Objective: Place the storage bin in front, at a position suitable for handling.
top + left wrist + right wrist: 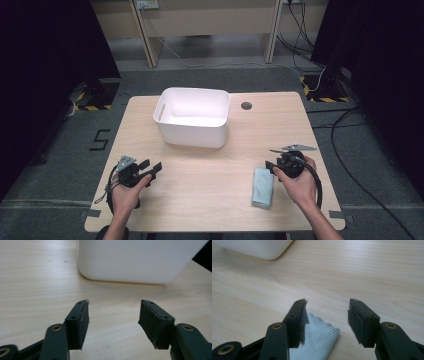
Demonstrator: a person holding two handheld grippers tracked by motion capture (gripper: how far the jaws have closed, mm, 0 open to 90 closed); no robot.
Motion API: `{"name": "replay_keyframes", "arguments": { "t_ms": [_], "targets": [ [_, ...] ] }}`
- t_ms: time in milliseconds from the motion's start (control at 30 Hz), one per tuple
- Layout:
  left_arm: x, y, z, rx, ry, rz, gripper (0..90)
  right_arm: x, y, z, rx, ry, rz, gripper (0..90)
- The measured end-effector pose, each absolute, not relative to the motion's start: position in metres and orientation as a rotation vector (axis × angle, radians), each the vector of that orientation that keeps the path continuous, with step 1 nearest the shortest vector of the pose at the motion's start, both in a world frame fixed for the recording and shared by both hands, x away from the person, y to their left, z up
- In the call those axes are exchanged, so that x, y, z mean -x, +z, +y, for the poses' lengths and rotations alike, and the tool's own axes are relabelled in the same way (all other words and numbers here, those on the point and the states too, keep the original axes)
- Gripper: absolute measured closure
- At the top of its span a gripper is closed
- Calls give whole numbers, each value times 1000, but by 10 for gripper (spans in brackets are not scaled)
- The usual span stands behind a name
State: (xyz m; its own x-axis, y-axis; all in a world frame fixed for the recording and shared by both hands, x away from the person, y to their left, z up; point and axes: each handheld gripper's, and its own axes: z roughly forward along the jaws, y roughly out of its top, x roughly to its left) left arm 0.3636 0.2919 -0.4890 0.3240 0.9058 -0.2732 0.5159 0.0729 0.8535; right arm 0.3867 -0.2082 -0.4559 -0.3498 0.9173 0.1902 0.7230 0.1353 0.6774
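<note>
A white plastic bin stands at the back middle of the wooden table; its inside looks bare. A folded light-blue cloth lies flat near the front right. My right gripper hovers just right of the cloth's far end, open, with a corner of the cloth under and between its jaws. My left gripper sits at the front left, open and holding nothing, pointed toward the bin. The bin's corner also appears far off in the right gripper view.
A round cable hole is in the table top behind the bin's right side. Bare wood stretches between the two grippers. Cables run across the grey floor to the right, and dark curtains flank both sides.
</note>
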Motion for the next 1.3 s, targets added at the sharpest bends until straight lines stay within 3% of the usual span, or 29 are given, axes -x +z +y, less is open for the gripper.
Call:
{"name": "replay_keyframes", "arguments": {
  "t_ms": [433, 600, 933, 1300],
  "targets": [
    [-442, -435, 317, -1429, 502, 1368, 469, -393, -454, -199, -1596, 1029, 2154, 490],
    [-466, -411, 305, -1475, 532, 1321, 496, -392, -456, -200, -1601, 1024, 2158, 491],
    [-496, -408, 287, -1536, 555, 1360, 535, -391, -458, -198, -1589, 1016, 2175, 491],
    [-514, -408, 276, -1591, 557, 1443, 667, -392, -458, -196, -1581, 1013, 2186, 495]
  ]
}}
